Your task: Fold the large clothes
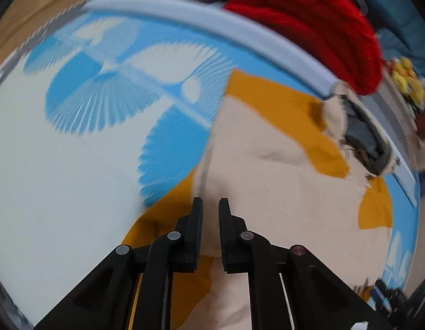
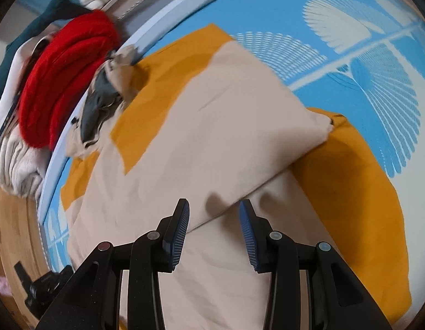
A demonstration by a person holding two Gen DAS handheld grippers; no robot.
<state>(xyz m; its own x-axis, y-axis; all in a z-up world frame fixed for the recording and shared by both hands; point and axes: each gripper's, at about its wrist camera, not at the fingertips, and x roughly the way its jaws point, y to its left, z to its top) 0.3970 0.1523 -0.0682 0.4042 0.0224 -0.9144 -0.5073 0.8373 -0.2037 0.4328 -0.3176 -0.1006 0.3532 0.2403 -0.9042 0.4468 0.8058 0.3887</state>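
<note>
Your left gripper (image 1: 211, 206) stands narrowly parted and your right gripper (image 2: 213, 209) half open, both empty above the beige-and-mustard fabric garment (image 2: 212, 126), whose long axis runs ahead of the jaws.

No legible text, label, brand, number or sign appears in either wrist view. The blue and white mat (image 2: 377, 63) carries only a printed fan pattern, and the beige and mustard-yellow garment (image 2: 212, 126) upon it is unlettered.
</note>
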